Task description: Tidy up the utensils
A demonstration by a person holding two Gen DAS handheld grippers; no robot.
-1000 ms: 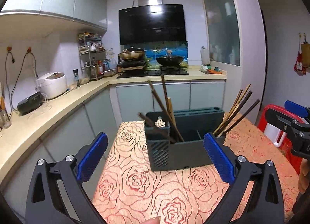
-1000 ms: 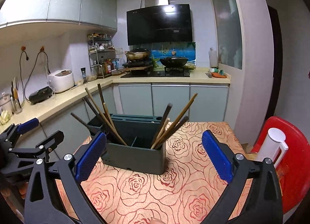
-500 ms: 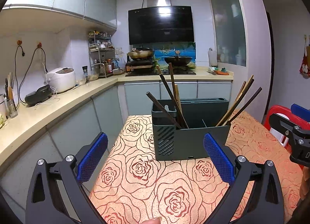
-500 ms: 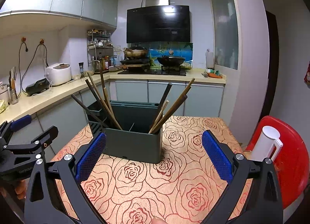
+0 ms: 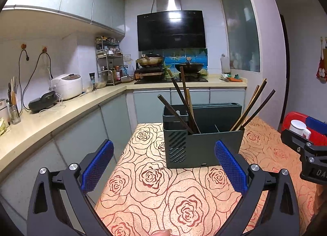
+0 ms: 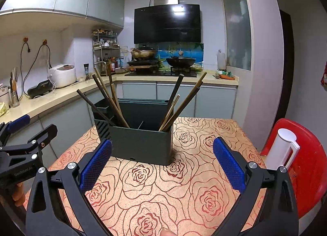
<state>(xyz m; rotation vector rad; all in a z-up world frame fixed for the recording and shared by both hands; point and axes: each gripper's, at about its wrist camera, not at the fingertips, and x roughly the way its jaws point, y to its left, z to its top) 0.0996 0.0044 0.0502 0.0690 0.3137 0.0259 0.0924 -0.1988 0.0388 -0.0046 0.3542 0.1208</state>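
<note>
A dark grey utensil holder (image 5: 202, 144) stands on a table with a rose-patterned cloth (image 5: 163, 195); it also shows in the right wrist view (image 6: 141, 142). Several chopsticks lean in its left compartment (image 5: 181, 101) and its right compartment (image 5: 251, 107). My left gripper (image 5: 163, 168) is open and empty, in front of the holder and apart from it. My right gripper (image 6: 162, 166) is open and empty, also in front of the holder. Each gripper shows at the edge of the other's view, the right one (image 5: 306, 148) and the left one (image 6: 22, 154).
A red chair (image 6: 306, 164) with a white kettle (image 6: 282, 148) on it stands right of the table. A kitchen counter (image 5: 51, 117) with a rice cooker (image 5: 67, 86) runs along the left. A stove with pans (image 5: 169, 68) is at the back.
Both grippers have drawn back and risen a little from the holder, which now looks smaller and lower in both views. Both stay open and empty.
</note>
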